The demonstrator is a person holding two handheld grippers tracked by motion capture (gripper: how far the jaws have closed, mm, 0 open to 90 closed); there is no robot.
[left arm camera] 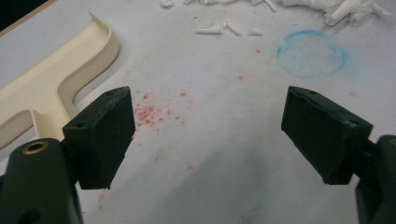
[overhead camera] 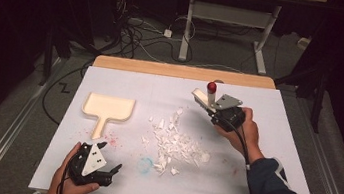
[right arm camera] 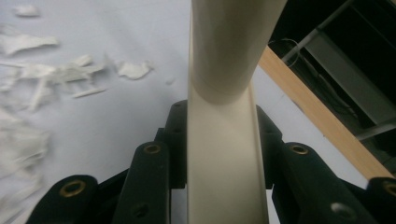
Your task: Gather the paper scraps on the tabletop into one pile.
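Brush (overhead camera: 203, 98): cream handle clamped in right gripper (overhead camera: 215, 108) jaws, held above table (overhead camera: 275, 141) far right of paper scraps (overhead camera: 173, 145). Left gripper (overhead camera: 111, 170) jaws wide, empty, near dustpan (overhead camera: 108, 107). Advice: lower bristles behind scraps, sweep left toward dustpan, steady pan first.

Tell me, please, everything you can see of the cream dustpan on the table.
The dustpan looks like smooth cream plastic: a shallow tray with a raised rim and rounded corners, plus a short flat handle pointing toward the person. It lies flat and empty on the white table, left of the paper scraps, with red specks by its handle. Nothing grips it.
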